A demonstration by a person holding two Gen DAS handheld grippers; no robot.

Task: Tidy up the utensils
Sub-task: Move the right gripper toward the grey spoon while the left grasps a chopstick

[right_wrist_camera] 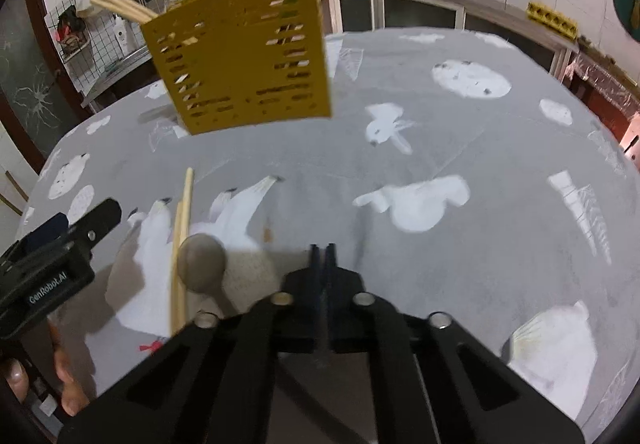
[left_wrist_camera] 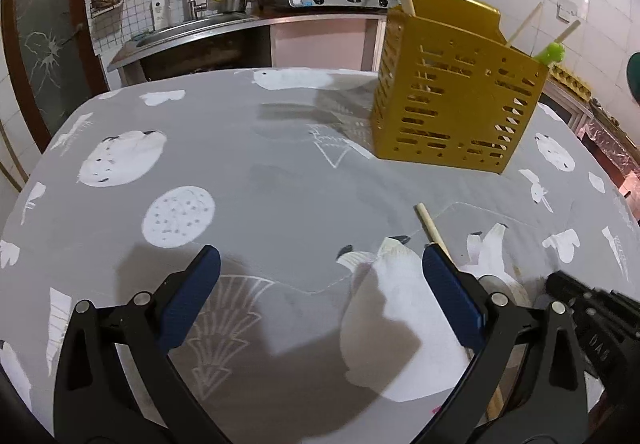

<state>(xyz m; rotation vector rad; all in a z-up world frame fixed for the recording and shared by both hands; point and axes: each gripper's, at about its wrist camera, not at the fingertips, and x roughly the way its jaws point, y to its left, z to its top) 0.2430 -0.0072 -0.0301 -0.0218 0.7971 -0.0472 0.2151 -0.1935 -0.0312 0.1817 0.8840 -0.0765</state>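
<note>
We read the step as the approach to the next pick-up: the yellow slotted utensil holder (left_wrist_camera: 452, 91) stands at the far side of the table (left_wrist_camera: 248, 171), already loaded with wooden sticks and a green-topped piece (left_wrist_camera: 554, 52), while loose items remain on the near cloth. Those items are a pair of wooden chopsticks (right_wrist_camera: 182, 244) and a grey spoon (right_wrist_camera: 200, 262), lying just beside each other, near-left in the right wrist view; whether they touch we cannot tell. In the left wrist view one chopstick tip pokes out past the right blue pad. The left gripper (left_wrist_camera: 320, 304) hovers above the cloth with its jaws spread wide and nothing between them. The right gripper (right_wrist_camera: 323, 268) has its jaws pressed together, holding nothing that we can see. Judgement: the next move calls for the left gripper to shift right and drop low so its pads straddle the chopsticks; thin sticks lying flat on cloth may roll or split apart on closing. Legible writing: "GenRobot.AI" on the left gripper body in the right view; "DAS" on the right gripper body in the left view.
</note>
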